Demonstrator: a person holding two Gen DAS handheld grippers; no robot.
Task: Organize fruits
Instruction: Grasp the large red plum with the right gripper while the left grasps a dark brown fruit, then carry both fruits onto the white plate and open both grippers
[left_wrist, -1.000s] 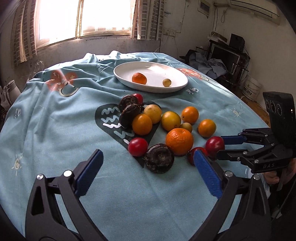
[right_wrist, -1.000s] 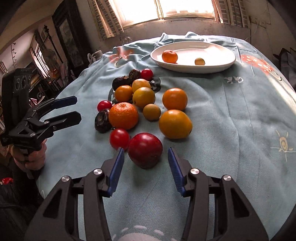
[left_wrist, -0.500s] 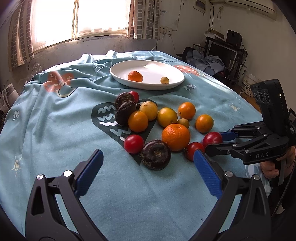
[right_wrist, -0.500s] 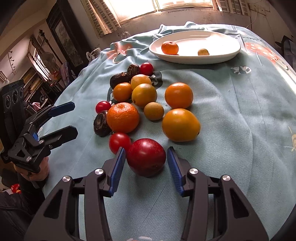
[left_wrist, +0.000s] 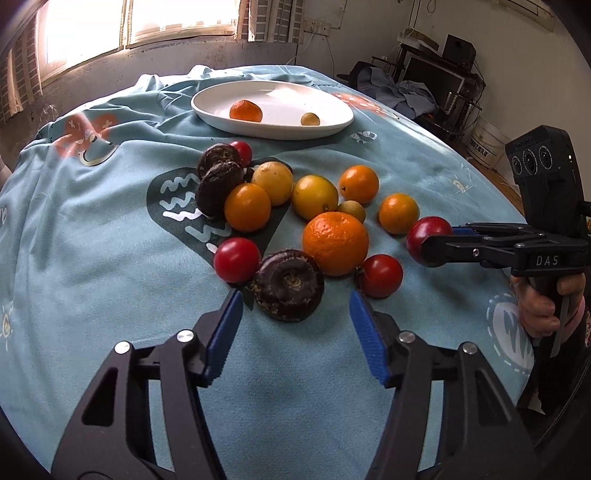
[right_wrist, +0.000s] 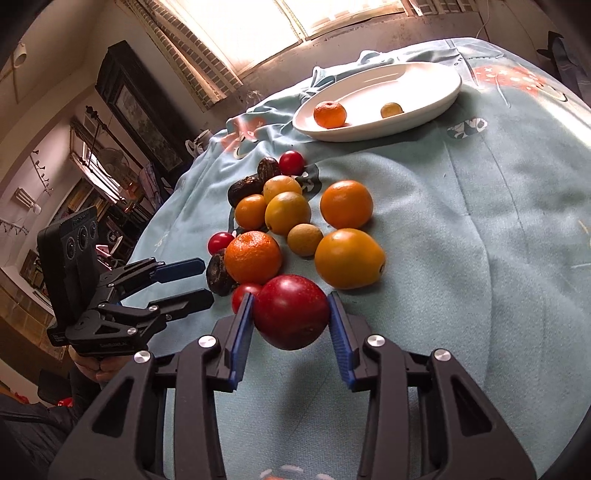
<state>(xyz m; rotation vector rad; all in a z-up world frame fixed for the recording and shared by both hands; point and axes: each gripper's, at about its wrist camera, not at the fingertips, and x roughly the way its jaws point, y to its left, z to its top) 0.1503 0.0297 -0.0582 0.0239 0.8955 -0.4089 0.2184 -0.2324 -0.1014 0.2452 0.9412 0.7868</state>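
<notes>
1. The bench (left_wrist: 92, 266), under a pale blue printed cloth, carries everything: a white plate (right_wrist: 436, 107) at the far side and a loose cluster of fruit in the middle.
2. The plate already holds a small orange (right_wrist: 330, 114) and a little yellowish fruit (right_wrist: 391, 109), so it is probably where the fruit is being gathered (a judgement from the layout).
3. The right claw (right_wrist: 290, 322) is closed narrowly on a dark red plum-like fruit (right_wrist: 290, 312) at the near edge of the cluster, blue pads touching both flanks. It appears just clear of the cloth, though that is hard to confirm.
4. To do this step well: lift straight up before travelling, because a small red tomato (right_wrist: 242, 293) sits just beside the left pad and a large yellow-orange fruit (right_wrist: 349, 258) lies close behind; then carry over the cluster to a bare part of the plate and release low, so nothing rolls.
5. The left claw (left_wrist: 295, 334) hangs wide and empty, just short of a dark brown wrinkled fruit (left_wrist: 289, 284).
6. The held fruit is round, smooth and glossy, deep red shading darker underneath; gentle pressure should suffice.
</notes>
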